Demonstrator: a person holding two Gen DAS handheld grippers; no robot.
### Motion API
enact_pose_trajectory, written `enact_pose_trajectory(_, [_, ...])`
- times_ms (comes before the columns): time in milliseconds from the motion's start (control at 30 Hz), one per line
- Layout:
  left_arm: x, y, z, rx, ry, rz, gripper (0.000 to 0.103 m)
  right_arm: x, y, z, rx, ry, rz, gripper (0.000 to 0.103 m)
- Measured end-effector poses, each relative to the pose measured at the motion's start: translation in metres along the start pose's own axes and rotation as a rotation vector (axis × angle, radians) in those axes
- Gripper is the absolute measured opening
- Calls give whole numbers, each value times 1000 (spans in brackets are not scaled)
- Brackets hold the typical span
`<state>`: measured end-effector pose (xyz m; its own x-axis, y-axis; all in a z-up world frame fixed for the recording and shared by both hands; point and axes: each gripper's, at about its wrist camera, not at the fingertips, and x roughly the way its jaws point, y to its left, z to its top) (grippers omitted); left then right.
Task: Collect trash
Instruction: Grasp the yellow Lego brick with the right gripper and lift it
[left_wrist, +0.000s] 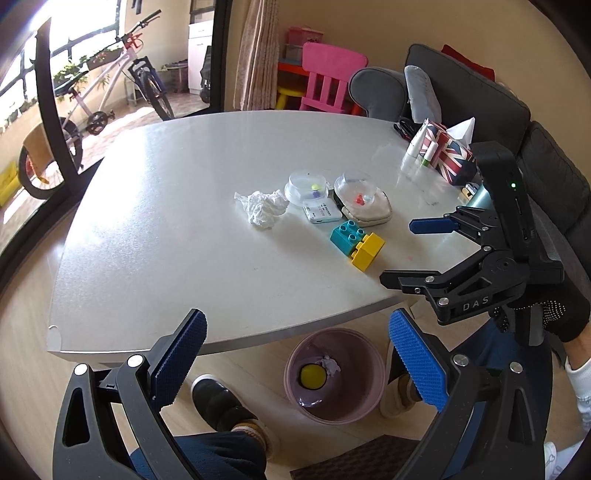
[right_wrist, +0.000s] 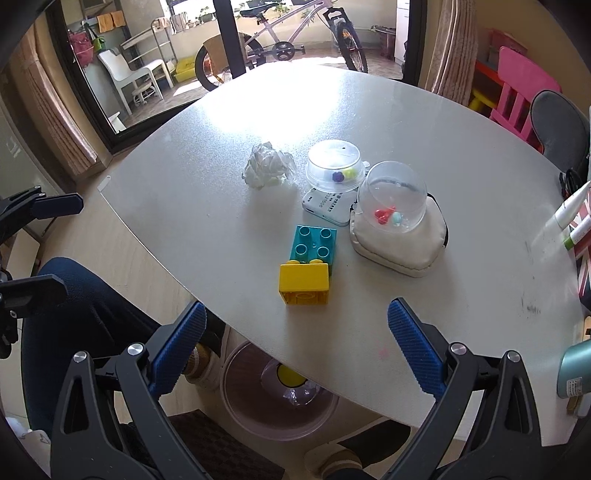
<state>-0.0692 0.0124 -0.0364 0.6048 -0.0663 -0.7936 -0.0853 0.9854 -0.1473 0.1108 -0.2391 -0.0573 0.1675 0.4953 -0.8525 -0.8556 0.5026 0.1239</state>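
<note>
A crumpled white tissue (left_wrist: 264, 208) lies on the grey table (left_wrist: 166, 221); it also shows in the right wrist view (right_wrist: 266, 166). A pink bin (left_wrist: 334, 376) stands on the floor under the table's near edge, holding a yellow thing and a paper scrap; the bin (right_wrist: 277, 398) is partly hidden by the table in the right wrist view. My left gripper (left_wrist: 295, 362) is open and empty above the floor before the table. My right gripper (right_wrist: 295, 350) is open and empty over the table's near edge, and it also shows in the left wrist view (left_wrist: 410, 251).
Teal and yellow toy bricks (right_wrist: 308, 266), two clear domed containers (right_wrist: 391, 197), a white pouch (right_wrist: 399, 247) and a small white box (right_wrist: 327, 206) lie mid-table. A flag-patterned tissue box (left_wrist: 448, 157) stands at the sofa side. Legs and shoes are under the table.
</note>
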Motion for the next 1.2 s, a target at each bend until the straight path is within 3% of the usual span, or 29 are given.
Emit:
enact_pose_trajectory(333, [2,7,1,-17,1,3,95,21,0,9,-19,42,-12,66])
enact_pose_trajectory(433, [4,9,1,-23,4,1,95,24,0,10,-23,50,-15,51])
enact_pose_trajectory(500, [5,9,1,-25,6,0,95,26,1,9,-27,54,-21,33])
enact_pose_trajectory(800, [8,8,5,-12,5,-4,95,16,-6,5,0,28,-16,32])
enact_pose_trajectory(1200, [24,5,38,12,-17,-9,95,-21,-20,-5,64,-31,-5,32])
